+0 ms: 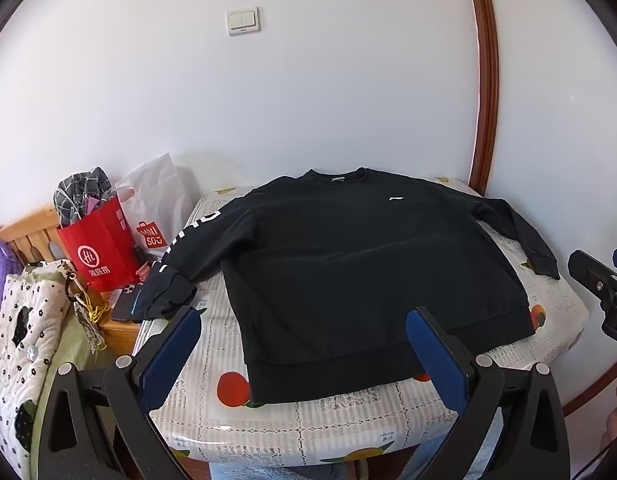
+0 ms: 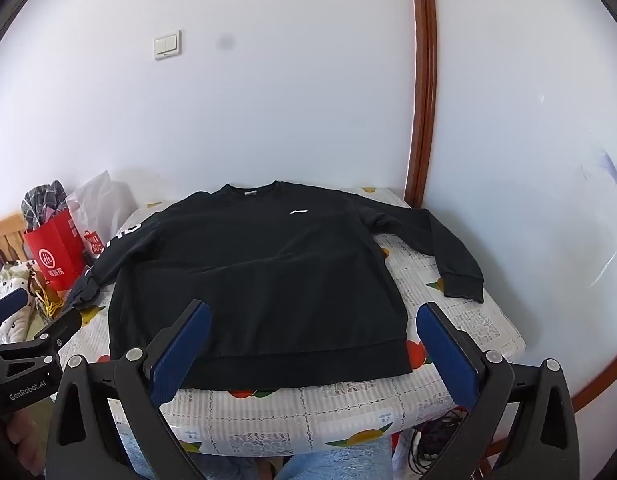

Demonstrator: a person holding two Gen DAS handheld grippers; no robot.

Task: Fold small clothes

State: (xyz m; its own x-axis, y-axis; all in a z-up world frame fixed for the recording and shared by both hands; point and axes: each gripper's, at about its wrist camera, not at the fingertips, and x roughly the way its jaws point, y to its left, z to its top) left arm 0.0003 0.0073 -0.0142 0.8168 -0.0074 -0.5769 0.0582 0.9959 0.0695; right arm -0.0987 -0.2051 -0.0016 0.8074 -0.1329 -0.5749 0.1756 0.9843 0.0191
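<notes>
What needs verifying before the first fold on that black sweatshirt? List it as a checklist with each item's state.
1. Sweatshirt spread flat, front up, on the table: ok.
2. Left gripper open and empty, short of the hem: ok.
3. Right gripper open and empty, short of the hem: ok.
4. Plain sleeve lying wholly on the table: ok.
5. Lettered sleeve lying on the table: not ok; its cuff hangs past the edge by the phone and the red bag.
6. Hem lying straight along the near edge: ok.
</notes>
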